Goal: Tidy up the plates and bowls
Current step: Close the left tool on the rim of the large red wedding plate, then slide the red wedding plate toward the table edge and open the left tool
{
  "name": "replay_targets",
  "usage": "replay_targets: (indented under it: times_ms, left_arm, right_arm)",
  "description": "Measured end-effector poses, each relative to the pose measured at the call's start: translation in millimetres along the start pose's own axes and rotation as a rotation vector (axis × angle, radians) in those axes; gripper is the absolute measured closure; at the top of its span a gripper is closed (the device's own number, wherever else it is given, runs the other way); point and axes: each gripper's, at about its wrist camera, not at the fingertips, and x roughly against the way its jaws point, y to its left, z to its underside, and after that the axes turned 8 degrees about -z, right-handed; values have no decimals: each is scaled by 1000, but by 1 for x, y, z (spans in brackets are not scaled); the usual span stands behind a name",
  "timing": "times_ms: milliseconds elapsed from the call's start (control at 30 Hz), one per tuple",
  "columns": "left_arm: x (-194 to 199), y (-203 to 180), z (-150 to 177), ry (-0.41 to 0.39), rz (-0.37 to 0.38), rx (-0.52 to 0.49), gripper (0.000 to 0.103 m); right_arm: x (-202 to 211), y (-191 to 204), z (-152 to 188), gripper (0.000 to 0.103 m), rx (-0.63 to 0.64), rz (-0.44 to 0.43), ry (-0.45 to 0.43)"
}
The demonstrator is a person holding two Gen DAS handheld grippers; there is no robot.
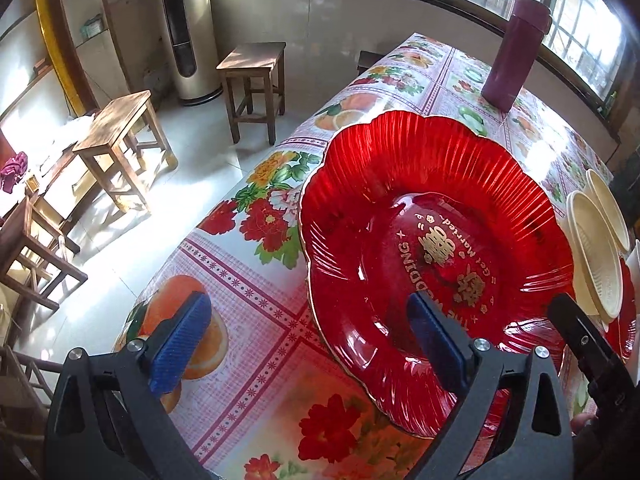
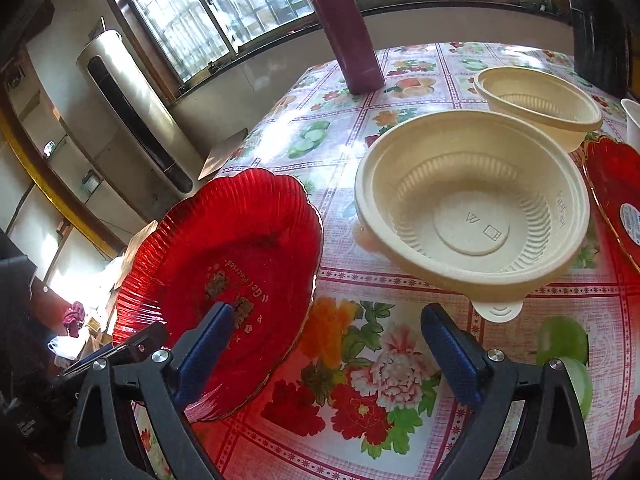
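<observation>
The worktop [image 2: 400,420] wears a glossy cloth printed with flowers and fruit. On it lie a red plate [image 2: 224,264], two cream bowls, one near [image 2: 472,208] and one behind [image 2: 540,100], a second red plate [image 2: 612,196] at the right edge, and an upright maroon flask [image 2: 344,28].

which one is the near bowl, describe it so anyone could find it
On the flowered tablecloth, look right of the big red plate. The near bowl is the larger-looking cream one with a tab on its rim, closer to the camera than the second bowl behind it.
</observation>
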Motion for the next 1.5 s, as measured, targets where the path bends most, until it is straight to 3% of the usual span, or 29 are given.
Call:
replay_targets:
  times_ms: [100, 167, 233, 367, 400, 500, 867, 1000, 1067, 1133, 1167, 1233, 1300, 1400, 1500]
  left_arm:
    - [-5, -5, -1, -15, -32, -22, 16]
    - [-4, -7, -3, -34, -54, -41, 32]
    - [-4, -9, -4, -53, -55, -50, 42]
    - [-1, -11, -8, -79, -20, -53, 72]
    - [0, -14, -8, -81, -20, -62, 75]
    - [2, -21, -4, -98, -36, -80, 78]
    - [29, -19, 41, -74, -3, -139, 78]
    - [43, -16, 67, -80, -12, -190, 69]
    - [51, -12, 75, -83, -31, -194, 56]
    - [64, -2, 84, -114, -29, -176, 50]
    - [72, 3, 90, -137, -23, -168, 40]
    - [88, 13, 101, -194, -38, -159, 31]
    - [104, 19, 112, -261, -59, -159, 27]
    - [127, 21, 120, -329, -40, -153, 27]
    - [153, 15, 123, -376, 79, -133, 26]
  right_arm:
    - [-11, -6, -3, 23, -29, -16, 30]
    - [-13, -5, -4, 37, -14, 2, 13]
    - [-17, -6, -5, 64, -14, -36, 23]
    - [-20, -6, -3, 83, -15, -104, 31]
    - [-20, -3, -3, 89, -1, -114, 29]
    - [-17, 8, 1, 89, 65, -55, 5]
    - [21, -5, 31, 88, 27, -75, 49]
    - [39, -10, 46, 84, 30, -125, 75]
    - [48, -11, 49, 82, 45, -131, 76]
    - [62, -12, 50, 72, 73, -127, 63]
    - [73, -13, 52, 66, 92, -125, 44]
    - [97, -19, 55, 45, 129, -123, -9]
    - [123, -29, 59, 36, 156, -119, -75]
    - [160, -53, 63, 32, 157, -108, -144]
    - [190, -88, 66, 28, 95, -96, -209]
